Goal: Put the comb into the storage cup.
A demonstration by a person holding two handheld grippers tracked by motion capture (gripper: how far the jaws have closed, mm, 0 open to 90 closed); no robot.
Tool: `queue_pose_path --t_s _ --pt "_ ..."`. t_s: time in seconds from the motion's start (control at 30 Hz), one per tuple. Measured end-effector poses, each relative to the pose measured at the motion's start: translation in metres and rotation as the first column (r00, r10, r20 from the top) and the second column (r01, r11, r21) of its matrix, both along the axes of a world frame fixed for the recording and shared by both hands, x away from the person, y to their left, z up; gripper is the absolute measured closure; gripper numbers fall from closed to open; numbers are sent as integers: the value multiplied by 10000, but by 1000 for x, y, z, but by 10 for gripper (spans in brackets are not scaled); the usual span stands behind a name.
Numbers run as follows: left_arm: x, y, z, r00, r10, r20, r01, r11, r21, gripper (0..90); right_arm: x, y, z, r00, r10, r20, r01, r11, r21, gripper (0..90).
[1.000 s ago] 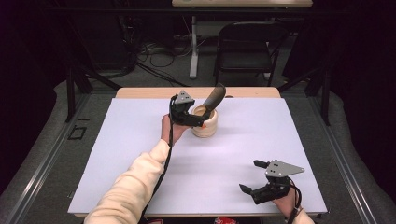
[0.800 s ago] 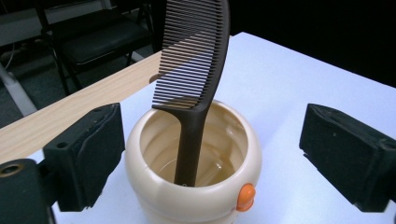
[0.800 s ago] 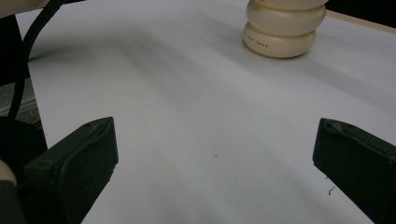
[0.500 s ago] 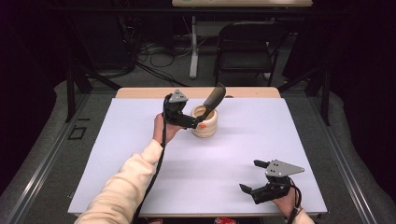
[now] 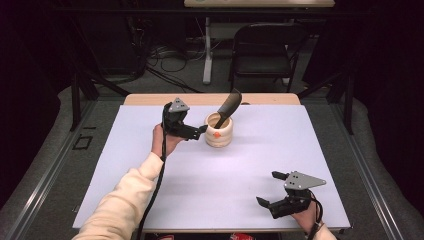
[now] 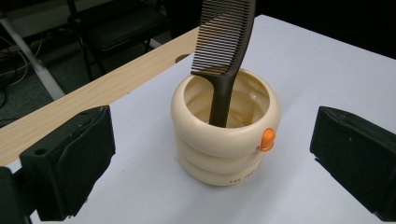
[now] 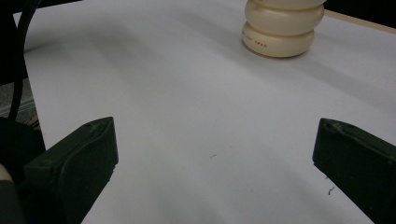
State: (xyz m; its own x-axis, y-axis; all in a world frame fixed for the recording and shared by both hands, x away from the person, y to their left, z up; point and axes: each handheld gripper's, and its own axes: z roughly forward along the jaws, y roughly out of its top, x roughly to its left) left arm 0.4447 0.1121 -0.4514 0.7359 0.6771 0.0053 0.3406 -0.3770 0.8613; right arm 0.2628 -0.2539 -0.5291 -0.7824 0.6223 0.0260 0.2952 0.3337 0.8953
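Since a second earlier, the left gripper (image 5: 199,131) had drawn back toward nine o'clock from the cream ribbed ceramic cup (image 5: 219,131), its jaws wide apart and empty, leaving the dark plastic comb (image 6: 225,56) standing in the cup and leaning toward one o'clock. Seemingly the placing was done, so withdrawal looked next; the right gripper (image 5: 272,189), jaws apart, rested at five o'clock on the white table (image 5: 250,165), well apart from the cup.

a dark room surrounds the white-topped desk (image 5: 150,150); behind it stands a black folding chair (image 5: 262,47), with cables (image 5: 160,55) lying on grey carpet (image 5: 45,170).
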Motion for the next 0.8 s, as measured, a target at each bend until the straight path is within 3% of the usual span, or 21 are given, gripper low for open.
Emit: queue_pose_path --t_s 0.53,0.8 --pt "-23 26 -1 9991 364 211 -361 9993 -108 1 0 -1 -1 10000 -24 -64 24 10000 5 0" --pt "-31 39 -11 9981 624 -14 -623 9979 155 1 0 -1 -1 9999 -60 -89 60 10000 44 0"
